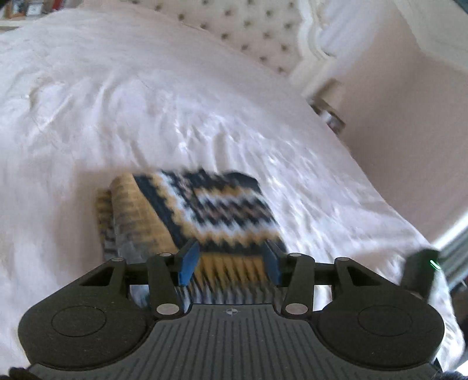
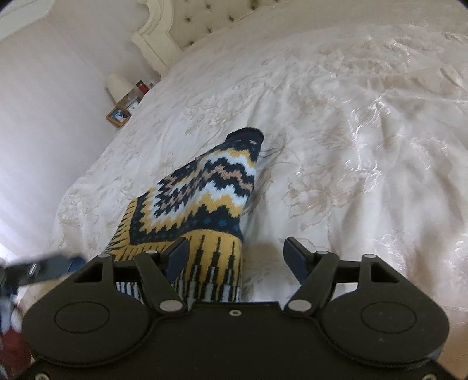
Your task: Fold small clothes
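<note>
Patterned sock (image 2: 204, 201) on bedspread (image 2: 351, 131), picture frame (image 2: 118, 116) right view only, left blurred

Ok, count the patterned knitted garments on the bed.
1. The patterned knit garment lies folded on the white bedspread, just ahead of both grippers. Anything tucked beneath it would be hidden.

left wrist: close, angled down over bed (image 1: 117, 102) | right wrist: same | shared: patterned knit (image 1: 210, 210), headboard (image 1: 248, 26)
</note>
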